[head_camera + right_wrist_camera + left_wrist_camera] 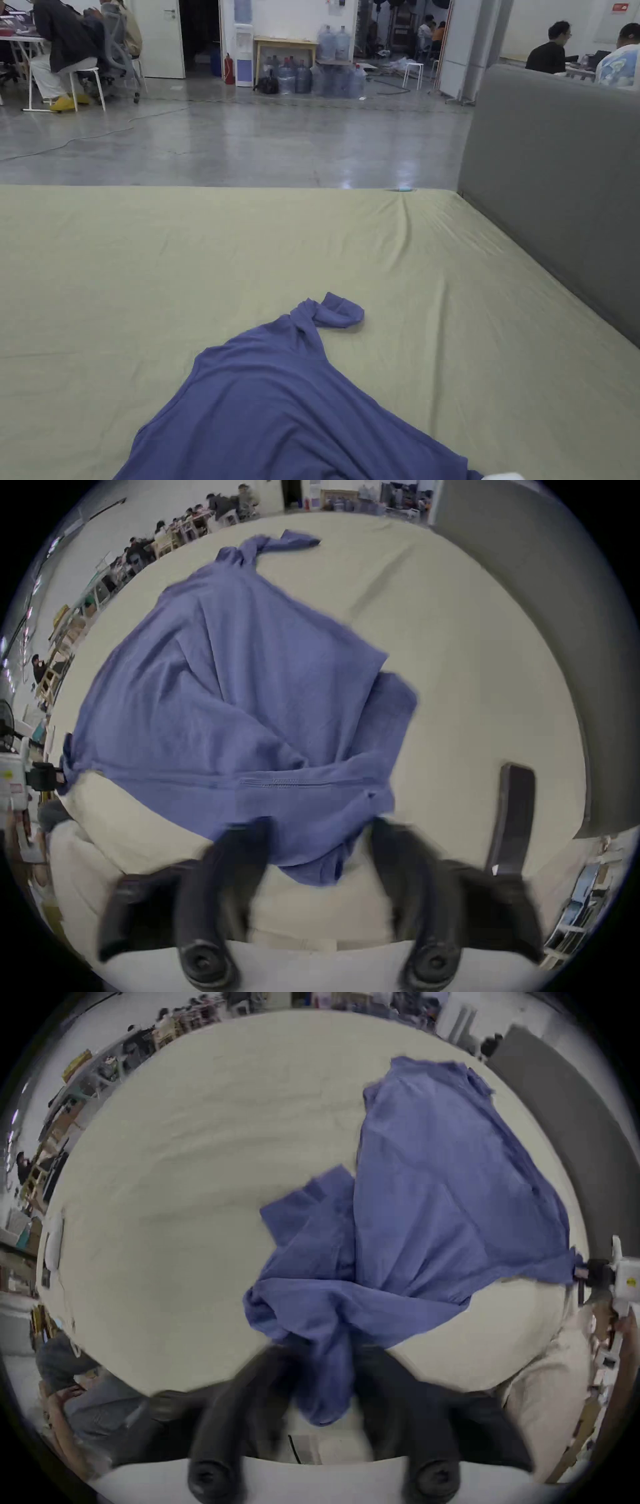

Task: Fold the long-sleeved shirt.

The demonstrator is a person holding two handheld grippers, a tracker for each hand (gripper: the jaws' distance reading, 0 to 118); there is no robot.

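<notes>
Shirt [433, 1206] hem between both grippers' fingers [263, 1390]

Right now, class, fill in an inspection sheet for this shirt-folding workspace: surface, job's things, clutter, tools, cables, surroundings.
Surface: pale green sheet over a bed, lightly creased.
Job's things: blue long-sleeved shirt, unfolded and rumpled, one twisted sleeve at its far end.
Clutter: dark flat object lying on the sheet; small thing at the far edge.
Tools: left tool shut on bunched shirt fabric; right tool has shirt hem between its jaws, whether it presses on it cannot be told.
Cables: one trailing across the floor.
Surroundings: grey headboard, water bottles, seated people at desks.
</notes>
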